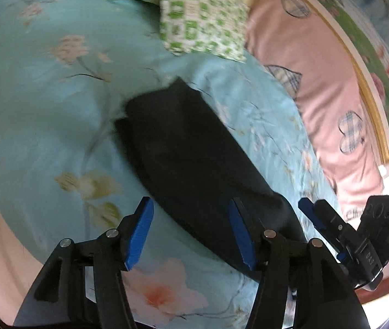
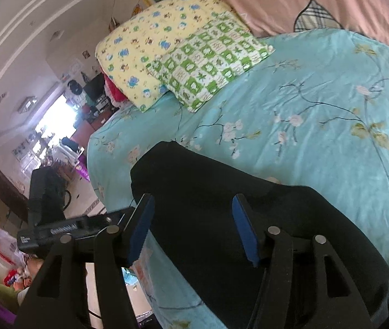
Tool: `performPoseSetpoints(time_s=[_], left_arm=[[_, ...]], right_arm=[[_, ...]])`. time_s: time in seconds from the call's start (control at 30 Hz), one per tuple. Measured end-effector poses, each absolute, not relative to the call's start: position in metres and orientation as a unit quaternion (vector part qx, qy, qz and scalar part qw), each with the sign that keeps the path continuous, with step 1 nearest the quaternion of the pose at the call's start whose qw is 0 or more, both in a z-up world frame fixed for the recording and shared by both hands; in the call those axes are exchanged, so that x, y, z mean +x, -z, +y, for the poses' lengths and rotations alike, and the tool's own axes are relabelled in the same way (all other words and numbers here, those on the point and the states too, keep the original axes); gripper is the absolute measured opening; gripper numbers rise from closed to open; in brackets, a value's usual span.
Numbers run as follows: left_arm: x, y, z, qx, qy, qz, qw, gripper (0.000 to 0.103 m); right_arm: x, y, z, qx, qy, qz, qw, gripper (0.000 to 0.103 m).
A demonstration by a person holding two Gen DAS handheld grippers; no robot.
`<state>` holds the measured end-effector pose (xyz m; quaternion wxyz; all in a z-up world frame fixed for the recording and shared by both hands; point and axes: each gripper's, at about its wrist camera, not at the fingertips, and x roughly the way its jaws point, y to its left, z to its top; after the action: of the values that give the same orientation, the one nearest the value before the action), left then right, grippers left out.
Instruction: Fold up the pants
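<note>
We see the black pants [image 1: 191, 161] lying folded on the bed's floral blue cover [image 1: 43, 104], near the green checked pillow [image 1: 202, 19]. Our left tongs [image 1: 191, 235] stand released, blue pads well apart over the pants' near edge, gripping nothing. Our right tongs [image 2: 194, 230] are likewise spread wide above the dark cloth, and we cannot tell if a pad touches it.

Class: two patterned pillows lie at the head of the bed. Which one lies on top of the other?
The green-and-white checked pillow lies on top, overlapping the yellow pillow with blue figures.
</note>
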<state>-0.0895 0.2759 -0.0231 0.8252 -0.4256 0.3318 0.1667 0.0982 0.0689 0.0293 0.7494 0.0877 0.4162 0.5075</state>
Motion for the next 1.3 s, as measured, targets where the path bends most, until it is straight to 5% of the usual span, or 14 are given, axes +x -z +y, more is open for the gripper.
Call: performPoseSetpoints(time_s=[1.07,1.1,1.2,1.3], left_arm=[[-0.064,0.059,0.333,-0.469,-0.205,0.340,0.789,0.060],[-0.064,0.060,0.332,-0.467,-0.205,0.340,0.790,0.057],[-0.059,0.059,0.331,-0.450,-0.214,0.345,0.795,0.047],[-0.056,0.060,0.331,-0.439,-0.209,0.347,0.802,0.029]], right_arm=[[0.182,0.006,0.259,-0.072,-0.596,0.512,0.615,0.060],[0.181,0.007,0.263,-0.078,-0.597,0.512,0.613,0.059],[0.177,0.011,0.270,-0.084,-0.602,0.511,0.608,0.034],[0.173,0.008,0.270,-0.083,-0.603,0.502,0.614,0.028]])
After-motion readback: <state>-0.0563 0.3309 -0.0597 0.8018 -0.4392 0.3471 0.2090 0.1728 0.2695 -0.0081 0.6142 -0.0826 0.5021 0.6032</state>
